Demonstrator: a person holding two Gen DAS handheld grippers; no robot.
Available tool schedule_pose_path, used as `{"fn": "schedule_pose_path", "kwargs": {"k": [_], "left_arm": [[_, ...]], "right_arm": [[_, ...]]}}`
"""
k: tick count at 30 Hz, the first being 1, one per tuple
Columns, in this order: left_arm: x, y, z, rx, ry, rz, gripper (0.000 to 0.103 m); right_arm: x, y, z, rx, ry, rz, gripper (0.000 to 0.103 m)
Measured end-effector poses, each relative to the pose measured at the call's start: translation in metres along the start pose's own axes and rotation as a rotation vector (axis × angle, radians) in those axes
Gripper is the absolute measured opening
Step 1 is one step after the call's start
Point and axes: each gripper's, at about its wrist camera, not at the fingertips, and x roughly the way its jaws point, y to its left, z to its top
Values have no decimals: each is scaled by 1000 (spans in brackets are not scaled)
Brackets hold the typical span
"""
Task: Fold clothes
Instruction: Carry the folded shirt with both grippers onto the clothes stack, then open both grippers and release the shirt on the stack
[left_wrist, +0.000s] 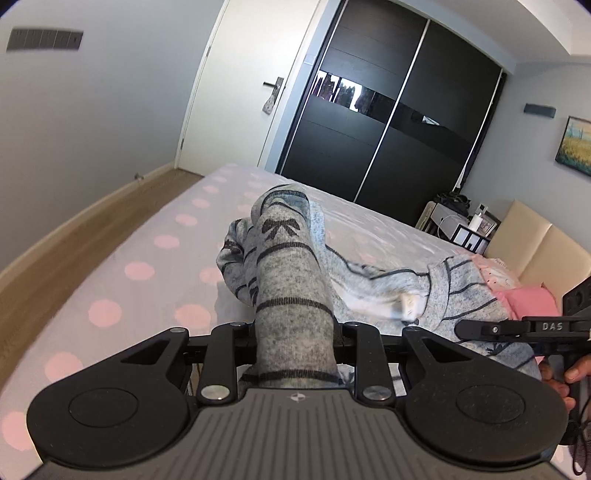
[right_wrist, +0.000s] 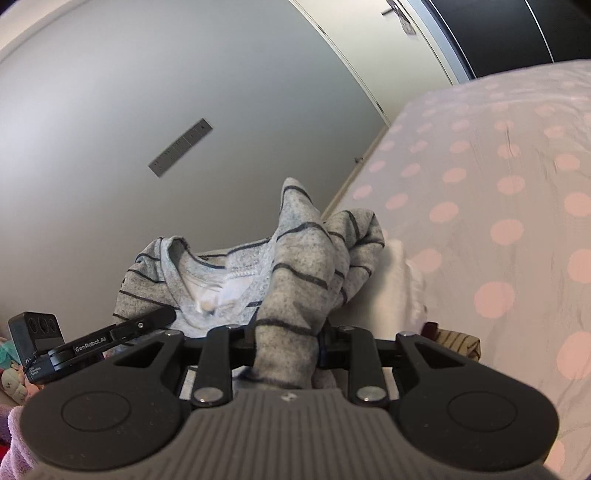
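Left gripper (left_wrist: 295, 334): pinched on a bunched fold of the grey striped sweater (left_wrist: 291, 280), cloth gripped tight between the fingers. Right gripper (right_wrist: 286, 338): likewise clamped on another bunch of the same sweater (right_wrist: 295, 280). Two separate grips are judged to be kept so the garment can be spread flat. The sweater is held raised above the dotted bedsheet (left_wrist: 147, 269), its lower part trailing toward pink clothes (left_wrist: 524, 301) beside it on the sheet.
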Motion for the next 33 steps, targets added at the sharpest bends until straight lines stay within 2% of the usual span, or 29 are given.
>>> {"fn": "schedule_pose_path", "kwargs": {"k": [8,13,15,17,20,22,24,28,33], "left_arm": [[7,42,-20,-32,8,-33,26],[3,45,-19,-36,-6,-25,28],[-1,42,-17,-27,-16,-13,31],[-9,37,-15,-35,-39,12,41],[-28,28,-15,-36,-107,58,54],[-44,22,-15,-32,-154,65,55],[-60,15,-16,-24,-187,67,62],[-87,-7,-16,12,-193,60,63],[-112,-52,-21,99,-157,30,65]], "right_arm": [[34,-45,-20,37,29,42,30],[43,-58,-24,73,37,72,30],[42,-55,-21,67,35,65,32],[42,-52,-17,61,33,58,37],[30,-46,-10,67,-1,46,55],[16,-40,-8,55,-36,30,70],[-1,-35,-5,26,-71,-2,73],[-41,-23,-6,-44,-123,-64,76],[-97,-4,-26,-172,-151,-130,79]]}}
